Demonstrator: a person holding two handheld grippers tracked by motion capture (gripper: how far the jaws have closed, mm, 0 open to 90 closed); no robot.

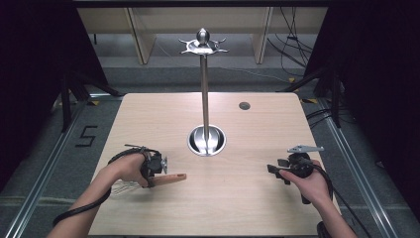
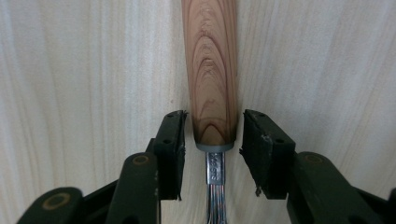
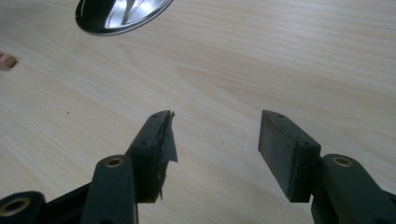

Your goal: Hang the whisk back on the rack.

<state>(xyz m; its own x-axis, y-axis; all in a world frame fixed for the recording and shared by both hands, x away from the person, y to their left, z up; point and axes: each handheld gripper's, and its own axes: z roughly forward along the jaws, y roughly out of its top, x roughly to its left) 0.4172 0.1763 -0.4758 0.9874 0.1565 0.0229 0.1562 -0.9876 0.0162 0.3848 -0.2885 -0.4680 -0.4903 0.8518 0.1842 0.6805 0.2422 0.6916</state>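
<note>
Now L gripper (image 2: 212, 140) over whisk (image 2: 211, 70) lying flat on table (image 1: 237, 198): jaws half-open, straddling wooden handle near ferrule, pads just beside, no grip yet. Handle axis runs straight ahead btwn jaws. R gripper (image 3: 215, 140) wide open, empty, well apart.

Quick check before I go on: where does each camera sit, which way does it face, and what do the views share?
High view: above the person's side, looking forward and down on the light wooden table; both forearms, left gripper, right gripper.
Left gripper view: rides the left gripper, looking down at the wooden-handled wire whisk between open jaws.
Right gripper view: rides the right gripper, looking across bare table to the shiny round metal stand base.
Shared: whisk handle and stand base.
</note>
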